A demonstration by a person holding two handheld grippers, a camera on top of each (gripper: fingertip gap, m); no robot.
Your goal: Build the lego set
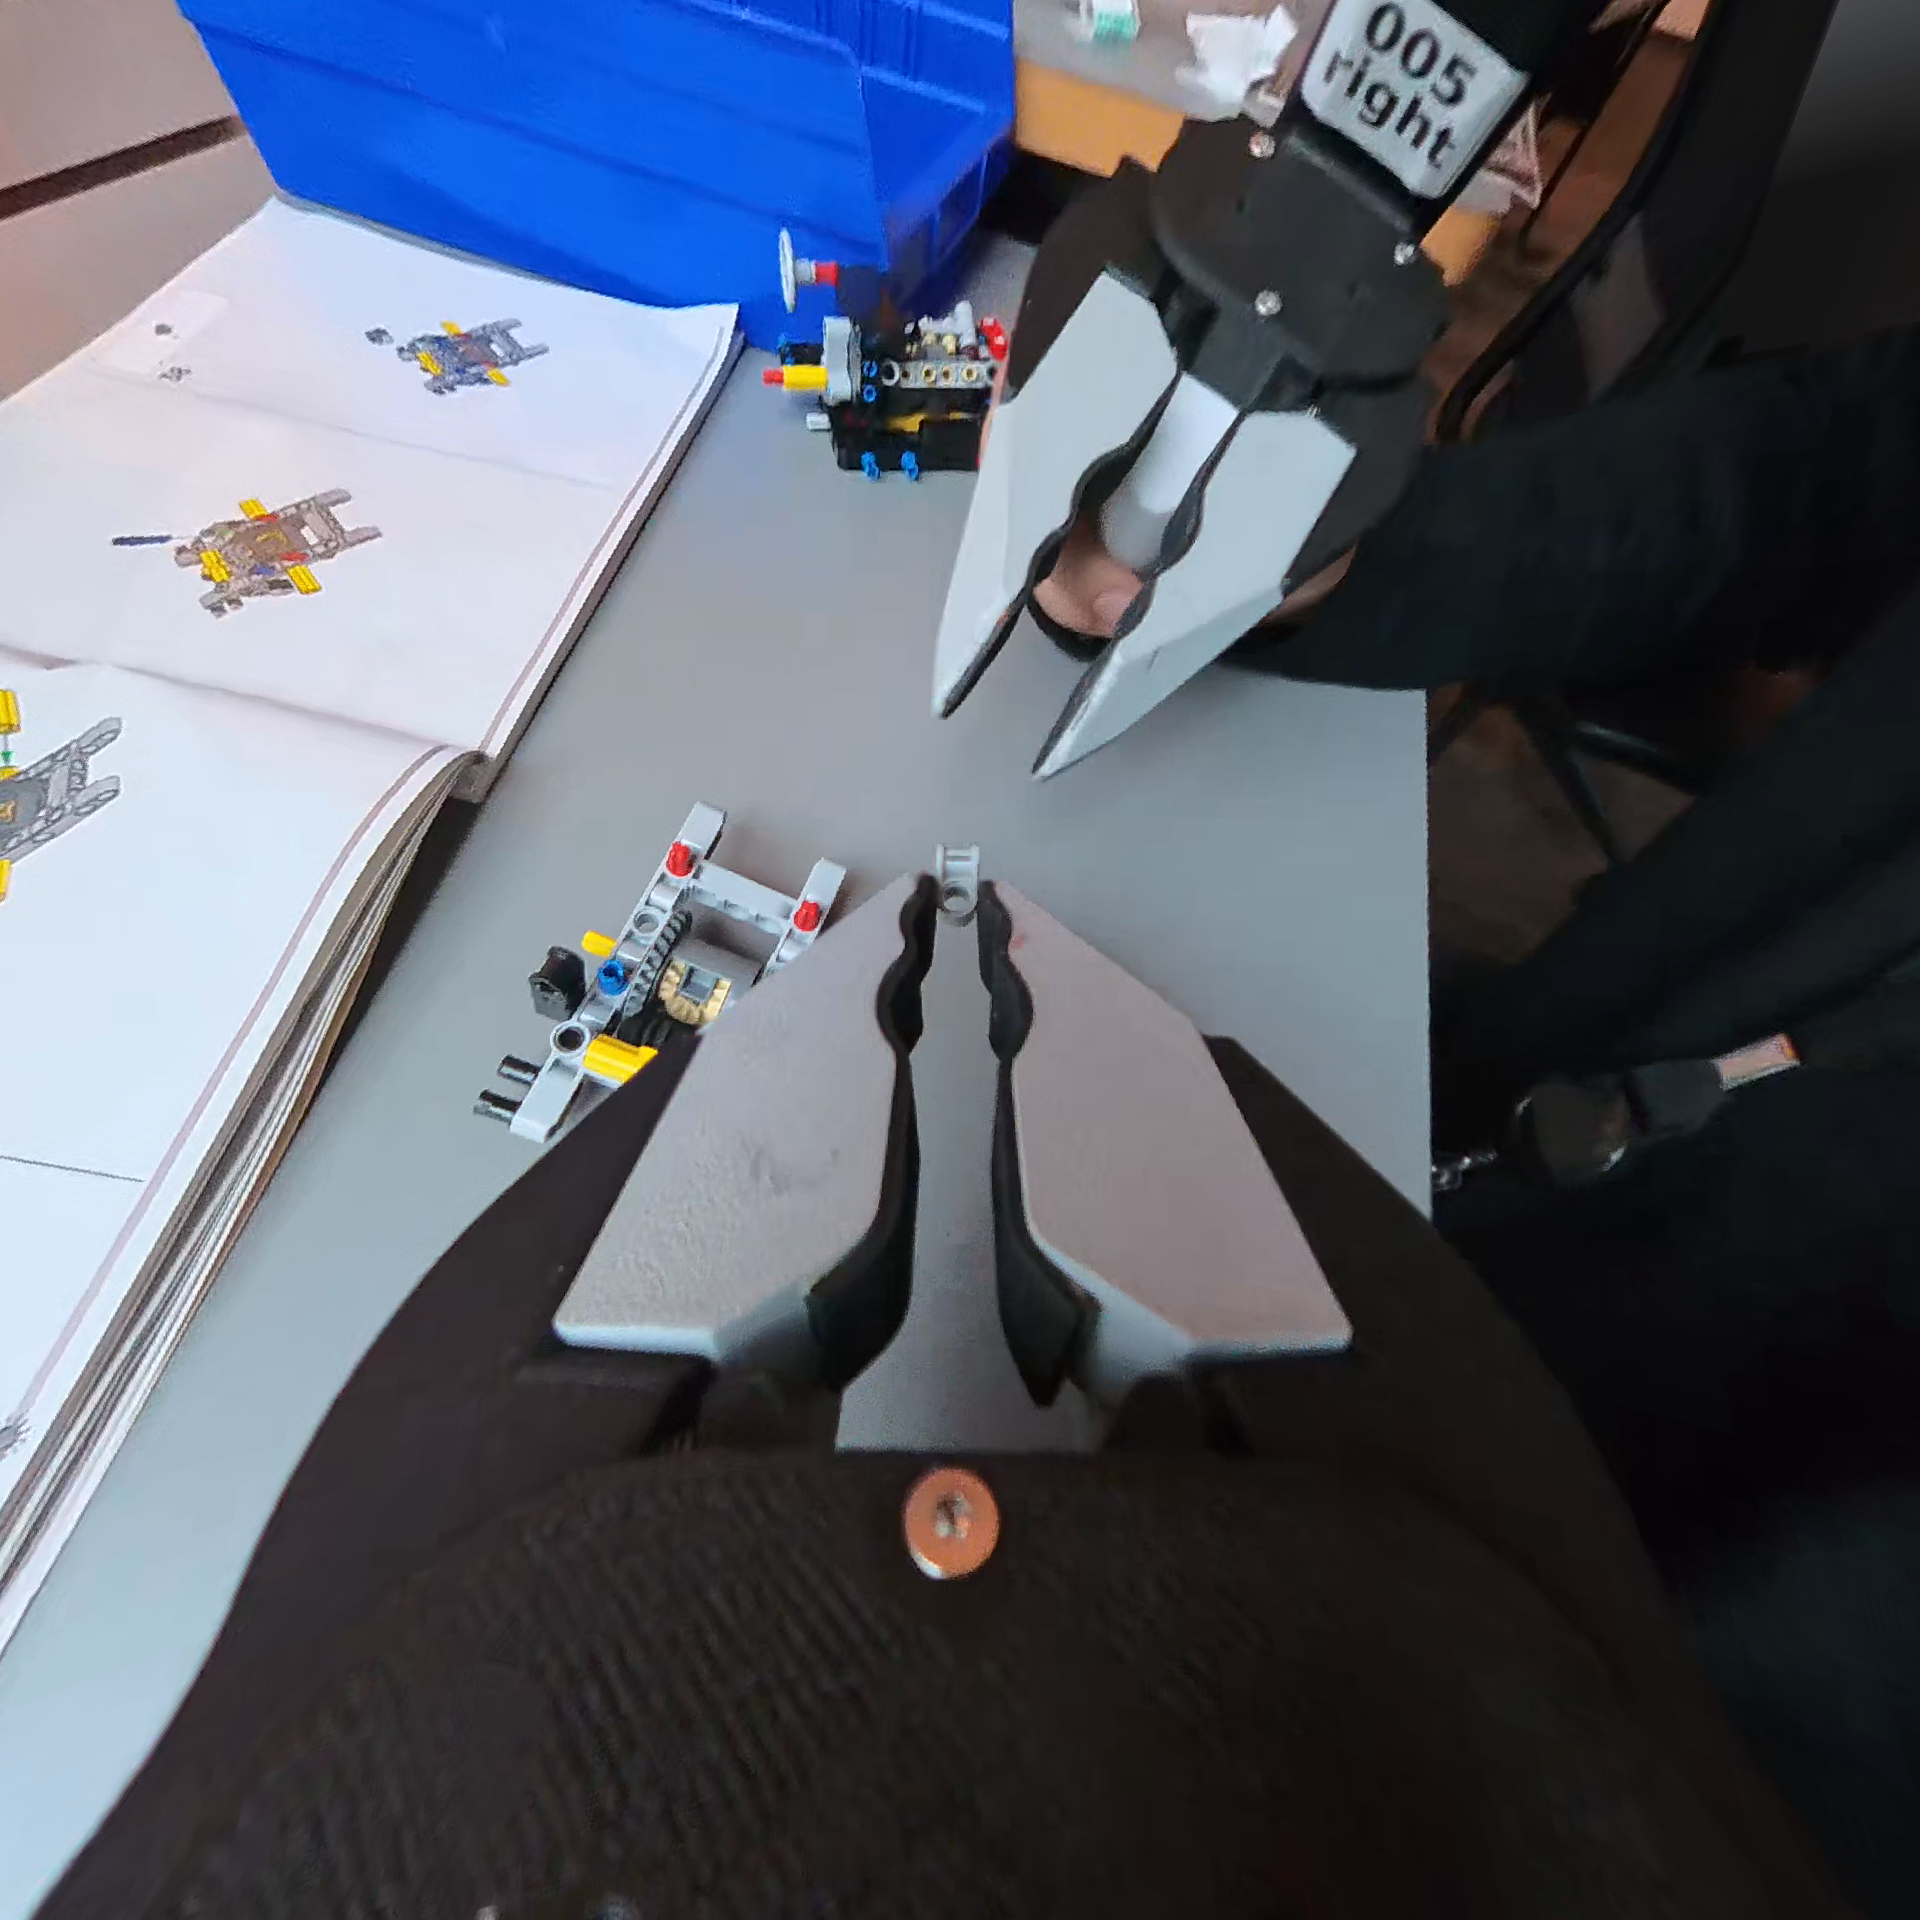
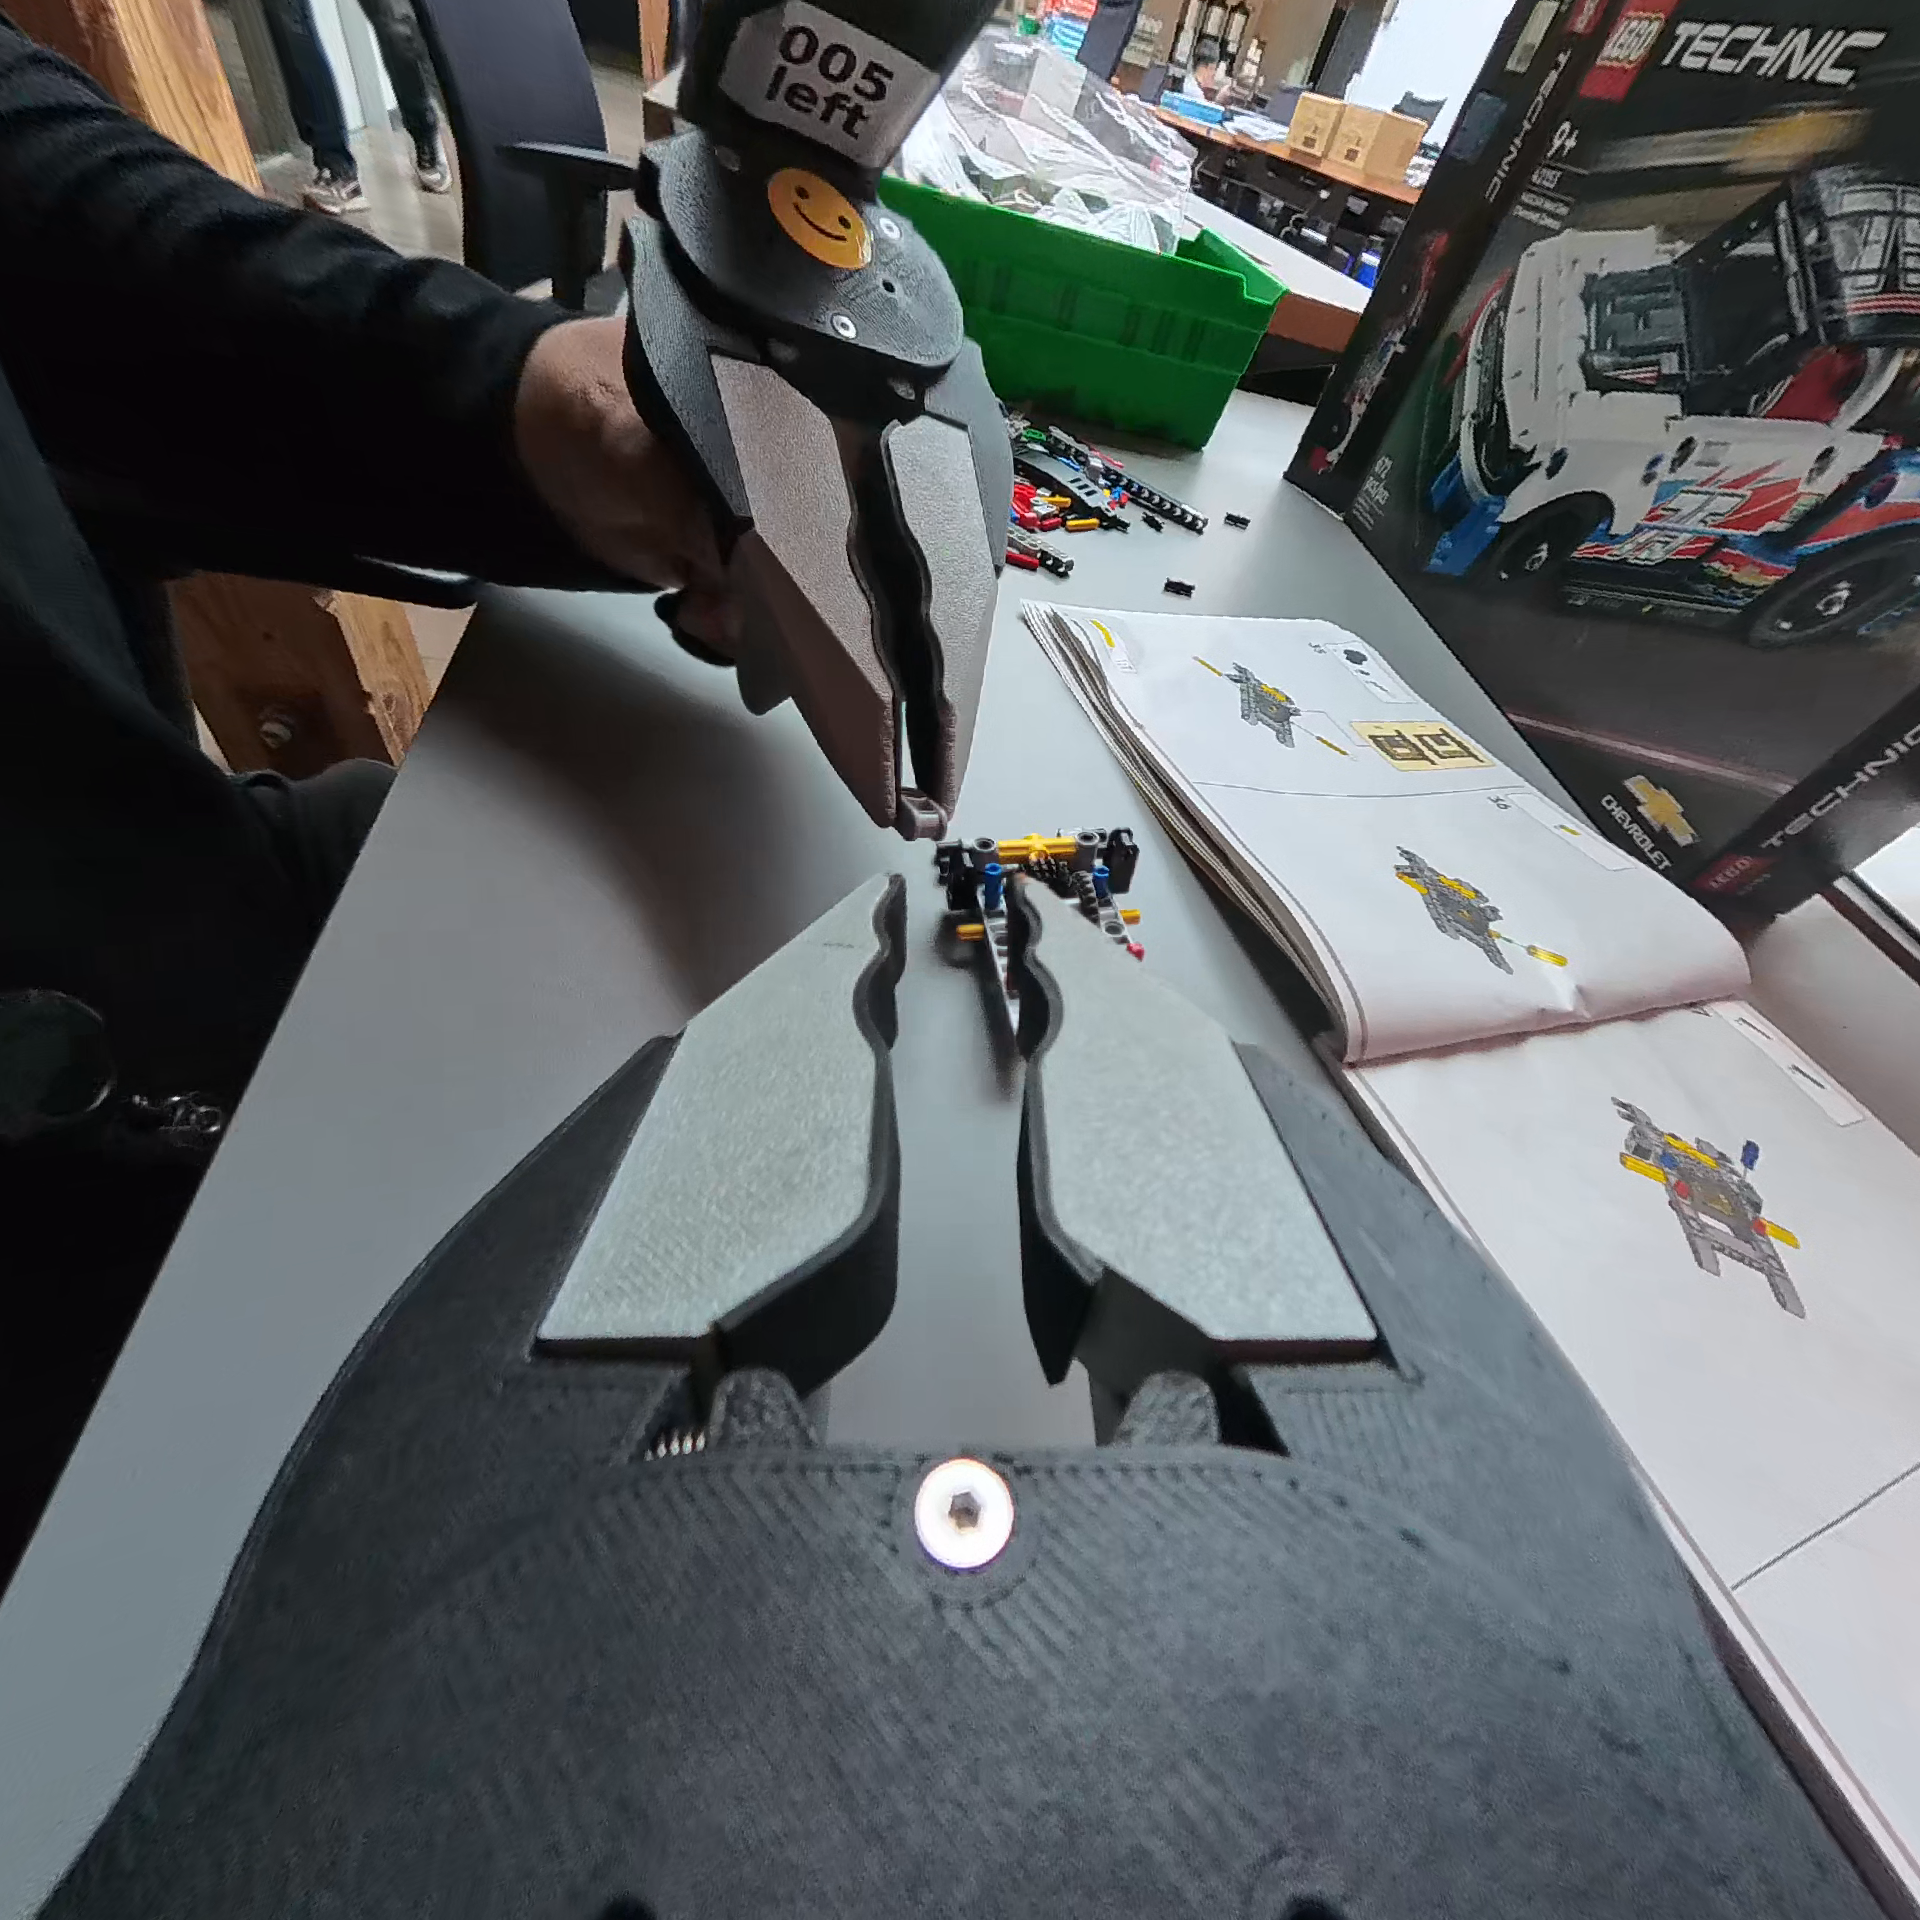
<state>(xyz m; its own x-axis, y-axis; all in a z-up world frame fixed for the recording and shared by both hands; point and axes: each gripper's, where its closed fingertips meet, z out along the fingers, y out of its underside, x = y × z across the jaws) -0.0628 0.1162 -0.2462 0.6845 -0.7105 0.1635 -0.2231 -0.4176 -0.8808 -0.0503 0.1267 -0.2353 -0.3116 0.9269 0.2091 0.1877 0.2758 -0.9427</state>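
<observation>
Gripped at the very tips of the left gripper [image 1: 954, 896] is a small light-grey connector piece [image 1: 957, 878], its long axis running straight out along the fingers, with the free end poking past them. In the right wrist view the same piece [image 2: 921, 810] hangs just above the table [image 1: 1195, 935], pointing down at the near end of the grey frame assembly [image 1: 665, 971].

That assembly lies flat to the left of the left gripper's tips, just beside them, long side angled away toward the instruction booklet [image 1: 260, 623]. So the held piece must likely swing left and down to meet it.

Right gripper [image 2: 954, 904] has its fingers parted and empty; the assembly [image 2: 1039, 878] sits just beyond its tips, partly behind the right-hand finger, so either tool is close, the right better placed to steady it.

A second, black-and-yellow sub-build [image 1: 899, 400] stands well apart by the blue bin [image 1: 623, 135], whose contents I cannot see. The green bin [image 2: 1091, 312] holds clear bags; loose parts [image 2: 1091, 509] lie scattered before it, and the set's box [image 2: 1662, 416] stands beyond the booklet
</observation>
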